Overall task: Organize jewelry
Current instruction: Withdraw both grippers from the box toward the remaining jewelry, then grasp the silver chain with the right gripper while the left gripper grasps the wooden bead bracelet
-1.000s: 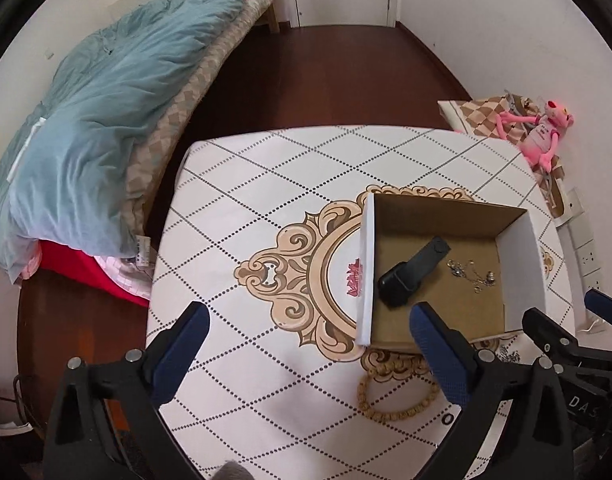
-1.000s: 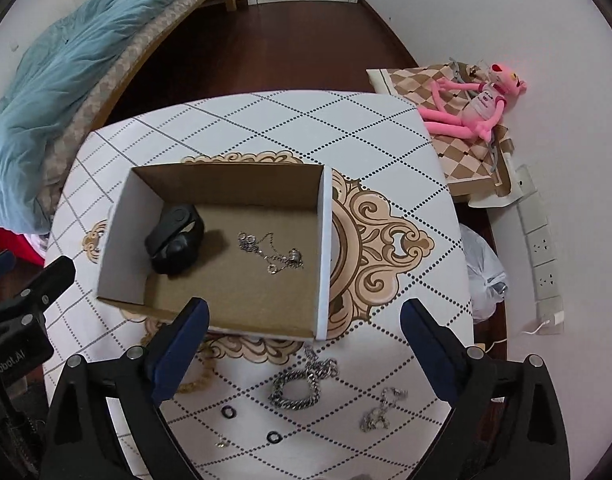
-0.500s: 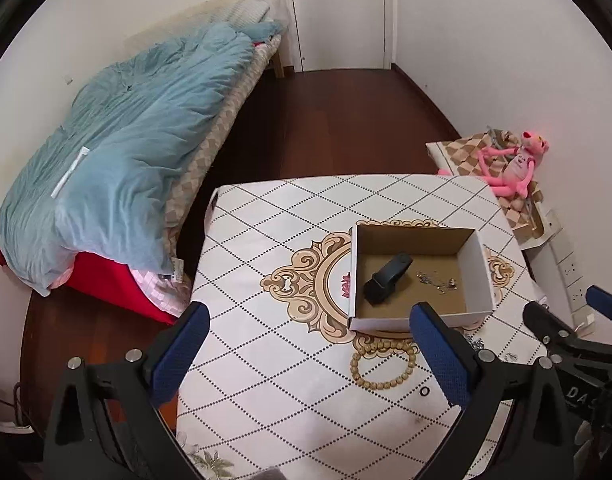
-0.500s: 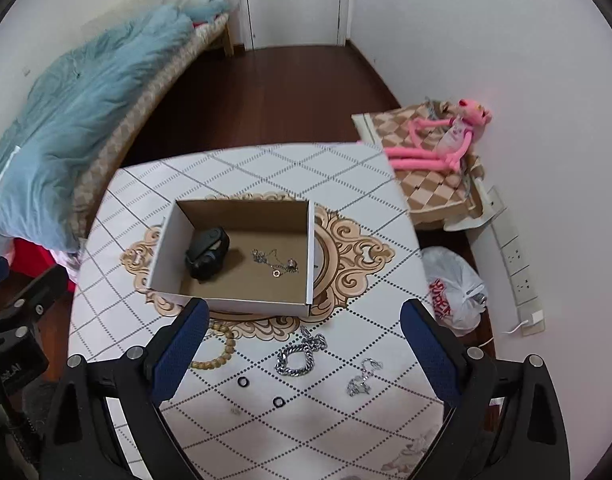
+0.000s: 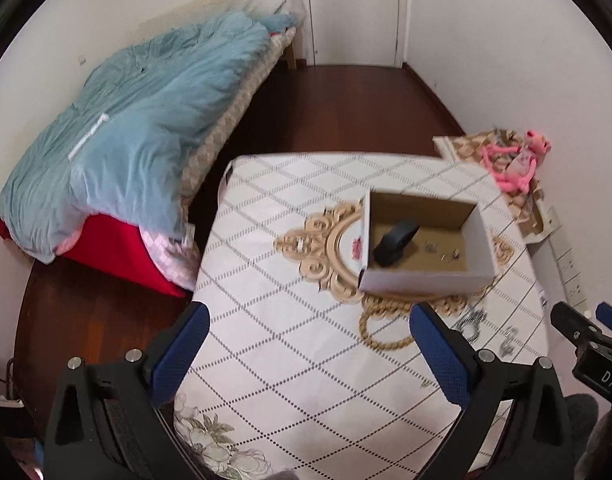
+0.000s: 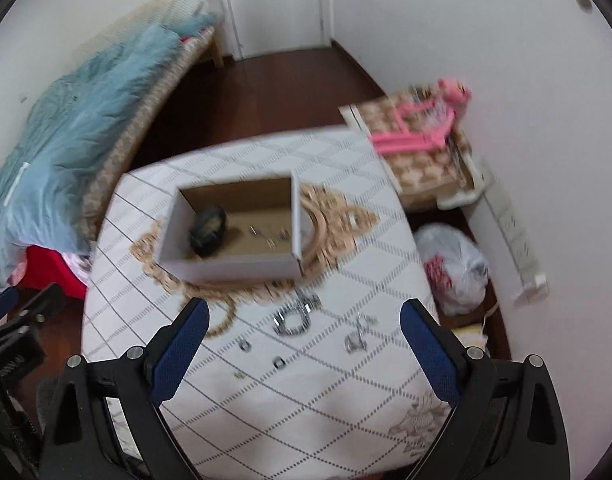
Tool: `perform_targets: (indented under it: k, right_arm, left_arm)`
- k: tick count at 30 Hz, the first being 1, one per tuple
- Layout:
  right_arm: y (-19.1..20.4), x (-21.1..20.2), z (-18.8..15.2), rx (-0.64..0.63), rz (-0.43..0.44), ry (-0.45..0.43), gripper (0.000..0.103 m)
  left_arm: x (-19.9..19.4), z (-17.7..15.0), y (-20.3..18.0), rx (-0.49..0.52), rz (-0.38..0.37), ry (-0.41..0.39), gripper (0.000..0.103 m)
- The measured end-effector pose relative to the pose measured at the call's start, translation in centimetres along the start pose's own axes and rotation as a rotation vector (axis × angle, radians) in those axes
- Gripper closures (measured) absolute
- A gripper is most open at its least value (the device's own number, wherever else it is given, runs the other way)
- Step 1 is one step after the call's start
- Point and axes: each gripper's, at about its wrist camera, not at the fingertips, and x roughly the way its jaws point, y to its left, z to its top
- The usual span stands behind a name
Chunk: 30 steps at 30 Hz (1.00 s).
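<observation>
Left hand-held gripper (image 5: 307, 342) spread | right hand-held gripper (image 6: 304, 334) spread, label "DAS" | box (image 5: 421, 278)

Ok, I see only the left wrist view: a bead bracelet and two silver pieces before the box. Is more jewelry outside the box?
Observer: Yes, two small dark rings lie nearer to the camera than the silver chain.
Operator: Is the right gripper open?
Observer: The right gripper is wide open and holds nothing.
Operator: Anything on the floor at the right?
Observer: A white plastic bag lies beside the table.
</observation>
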Motion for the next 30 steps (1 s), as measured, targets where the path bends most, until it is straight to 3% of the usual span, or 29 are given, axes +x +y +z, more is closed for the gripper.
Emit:
perform_targets:
  k: [4, 8, 14, 21, 24, 27, 28, 30]
  right_arm:
    - [-2.7, 4.8, -2.3, 0.082, 0.011, 0.103, 0.006]
    - [-5.5, 8.0, -4.2, 0.15, -0.033, 0.137, 0.01]
    - [-8.0, 11.0, -5.7, 0.218, -0.052, 0.142, 0.031]
    - [-6.4, 13.2, -6.8, 0.179, -0.037, 0.121, 0.04]
    - [-5.6, 13.7, -7.1, 0.155, -0.061, 0.112, 0.053]
    - [-5.0, 13.8, -7.4, 0.124, -0.11, 0.087, 0.073]
    - [-4.9, 13.8, -7.6, 0.117, -0.127, 0.073, 0.089]
    - [-5.0, 13.6, -7.9, 0.121, -0.113, 0.063, 0.099]
  left_arm:
    - [3.3, -2.0, 0.1, -0.01, 0.032, 0.063, 0.001]
    - [6.8, -3.5, -0.1, -0.009, 0.056, 0.126, 0.001]
    - [10.5, -5.0, -0.8, 0.011, 0.065, 0.184, 0.001]
    - [12.2, -5.6, -1.1, 0.035, 0.066, 0.212, 0.001]
    - [12.6, -5.7, -1.3, 0.048, 0.072, 0.209, 0.001]
    - [13.0, -5.7, -1.4, 0.055, 0.075, 0.213, 0.001]
    - [13.2, -5.8, -1.5, 0.054, 0.073, 0.217, 0.001]
    - [13.4, -5.8, -1.7, 0.054, 0.069, 0.222, 0.001]
